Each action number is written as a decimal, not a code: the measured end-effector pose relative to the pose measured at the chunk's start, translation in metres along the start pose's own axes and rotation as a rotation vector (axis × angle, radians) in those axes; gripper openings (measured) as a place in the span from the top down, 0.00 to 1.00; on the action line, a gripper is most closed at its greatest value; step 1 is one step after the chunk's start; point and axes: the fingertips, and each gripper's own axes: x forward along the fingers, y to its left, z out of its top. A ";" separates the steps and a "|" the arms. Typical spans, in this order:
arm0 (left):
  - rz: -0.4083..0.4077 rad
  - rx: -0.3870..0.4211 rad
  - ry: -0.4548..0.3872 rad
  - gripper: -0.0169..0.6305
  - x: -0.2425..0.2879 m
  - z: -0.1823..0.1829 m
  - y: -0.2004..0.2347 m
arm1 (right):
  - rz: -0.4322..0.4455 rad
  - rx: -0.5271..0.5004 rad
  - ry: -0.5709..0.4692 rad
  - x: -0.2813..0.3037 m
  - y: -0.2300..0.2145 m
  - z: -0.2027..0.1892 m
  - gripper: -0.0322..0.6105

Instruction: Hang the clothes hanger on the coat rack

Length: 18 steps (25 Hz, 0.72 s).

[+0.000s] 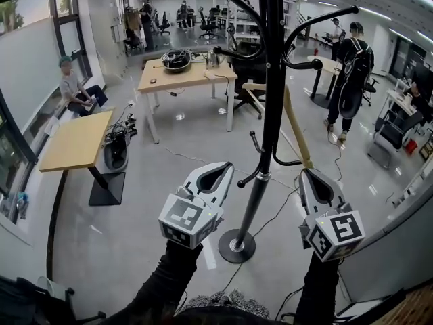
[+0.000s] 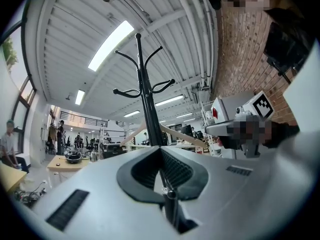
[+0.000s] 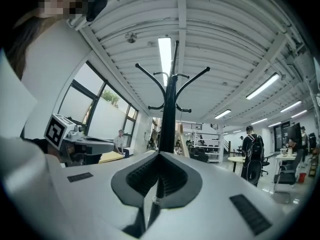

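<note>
The black coat rack (image 1: 270,80) stands right in front of me, with its round base (image 1: 237,246) on the floor between my two grippers. A pale wooden hanger (image 1: 296,131) hangs against the pole at mid height; its hook is hidden behind the pole. The left gripper view shows the hanger (image 2: 180,134) spread to both sides of the rack pole (image 2: 147,114). The right gripper view shows the hanger (image 3: 179,136) edge-on beside the rack (image 3: 169,109). My left gripper (image 1: 226,165) and right gripper (image 1: 306,172) are both shut and empty, short of the pole on either side.
A wooden table (image 1: 186,76) with a black bowl stands behind the rack, and a smaller table (image 1: 74,141) is at the left. Cables (image 1: 277,212) trail on the floor near the base. A person with a backpack (image 1: 352,73) stands at the right, and another sits at the left window.
</note>
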 end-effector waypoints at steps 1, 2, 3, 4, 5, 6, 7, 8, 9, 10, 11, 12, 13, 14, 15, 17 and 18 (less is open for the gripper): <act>-0.002 -0.004 0.002 0.96 -0.010 -0.001 -0.001 | 0.001 0.005 0.004 -0.005 0.011 -0.001 0.94; -0.004 -0.006 0.001 0.96 -0.020 -0.002 -0.004 | 0.002 0.009 0.010 -0.010 0.022 -0.002 0.94; -0.007 -0.009 0.000 0.96 -0.031 -0.002 -0.007 | 0.002 0.013 0.018 -0.016 0.033 -0.004 0.94; -0.010 -0.013 0.000 0.96 -0.043 -0.003 -0.011 | 0.001 0.019 0.027 -0.023 0.044 -0.007 0.94; -0.015 -0.018 0.000 0.96 -0.055 -0.005 -0.016 | -0.002 0.026 0.038 -0.032 0.054 -0.010 0.94; -0.021 -0.025 0.002 0.96 -0.067 -0.008 -0.021 | -0.009 0.037 0.047 -0.041 0.064 -0.013 0.94; -0.024 -0.034 0.003 0.96 -0.079 -0.012 -0.027 | -0.018 0.052 0.056 -0.051 0.073 -0.018 0.94; -0.024 -0.043 0.005 0.96 -0.091 -0.017 -0.032 | -0.029 0.070 0.064 -0.062 0.081 -0.023 0.94; -0.024 -0.049 0.008 0.96 -0.101 -0.022 -0.037 | -0.039 0.087 0.071 -0.072 0.087 -0.028 0.94; -0.026 -0.054 0.012 0.96 -0.109 -0.026 -0.042 | -0.048 0.100 0.078 -0.081 0.093 -0.032 0.94; -0.030 -0.057 0.016 0.96 -0.115 -0.028 -0.045 | -0.055 0.107 0.085 -0.087 0.098 -0.034 0.94; -0.034 -0.060 0.021 0.96 -0.120 -0.029 -0.047 | -0.059 0.106 0.093 -0.092 0.103 -0.034 0.94; -0.038 -0.064 0.026 0.96 -0.124 -0.029 -0.048 | -0.063 0.099 0.101 -0.095 0.107 -0.033 0.94; -0.039 -0.066 0.028 0.96 -0.127 -0.028 -0.049 | -0.065 0.091 0.107 -0.097 0.111 -0.032 0.94; -0.039 -0.067 0.025 0.96 -0.129 -0.025 -0.049 | -0.066 0.084 0.110 -0.098 0.113 -0.030 0.94; -0.037 -0.065 0.019 0.96 -0.134 -0.020 -0.050 | -0.063 0.077 0.109 -0.101 0.117 -0.027 0.94; -0.034 -0.066 0.020 0.96 -0.137 -0.018 -0.051 | -0.063 0.074 0.108 -0.102 0.119 -0.026 0.94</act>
